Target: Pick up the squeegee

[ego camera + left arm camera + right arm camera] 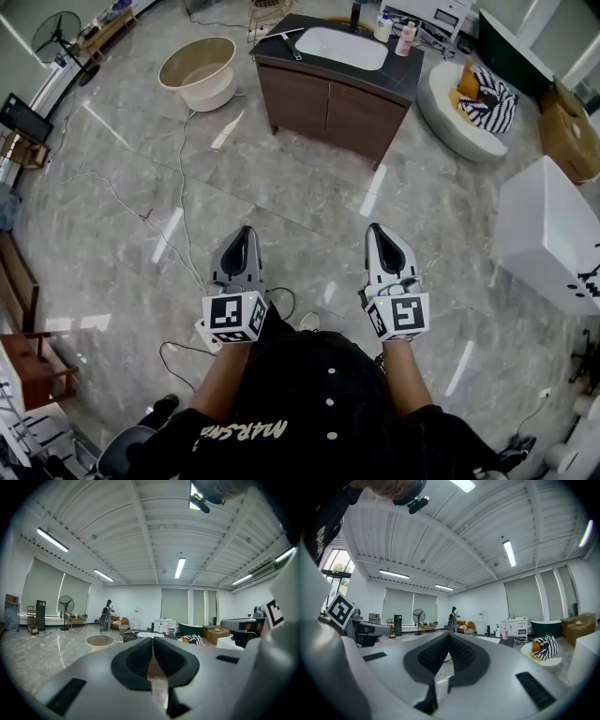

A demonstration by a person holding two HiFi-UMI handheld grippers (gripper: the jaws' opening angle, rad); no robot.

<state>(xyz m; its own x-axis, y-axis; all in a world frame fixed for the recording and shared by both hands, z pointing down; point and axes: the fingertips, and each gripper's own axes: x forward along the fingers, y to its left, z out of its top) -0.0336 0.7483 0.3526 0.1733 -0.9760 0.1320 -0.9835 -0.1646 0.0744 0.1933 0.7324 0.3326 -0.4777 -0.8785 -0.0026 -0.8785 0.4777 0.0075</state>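
The squeegee (288, 42) lies on the left end of the dark counter of a brown vanity (328, 98) with a white sink (341, 47), far ahead across the floor. Both grippers are held level over the marble floor, side by side and well short of the vanity. My left gripper (246, 231) has its jaws together with nothing between them; the left gripper view shows its pads (140, 660) meeting. My right gripper (377, 228) is likewise shut and empty, and its pads (461, 656) touch in the right gripper view.
A beige basin (199, 70) stands on the floor left of the vanity. A round white seat with a striped cloth (466, 105) is to its right, then a cardboard box (568, 127) and a white cabinet (548, 230). A thin cable (178, 234) runs across the floor. Bottles (405, 37) stand on the counter.
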